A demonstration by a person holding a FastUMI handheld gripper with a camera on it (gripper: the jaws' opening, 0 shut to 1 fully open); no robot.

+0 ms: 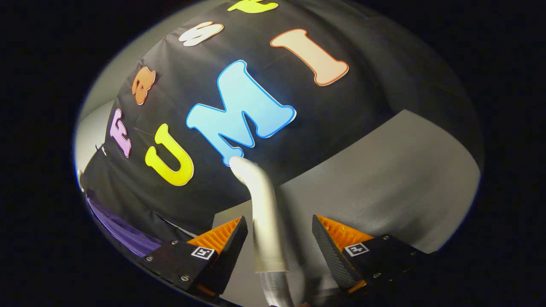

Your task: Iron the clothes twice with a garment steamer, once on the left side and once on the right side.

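Straddling the steamer handle [266, 221], jaws apart, not gripping.
Gripper [279, 232] sat with the handle between its fingers, a clear gap on the right side. Purple garment [123, 232] lay left of the handle. Centre first, then clamp squarely, I'd judge.

Grey tabletop [384, 179] below black cloth wall [204, 85].
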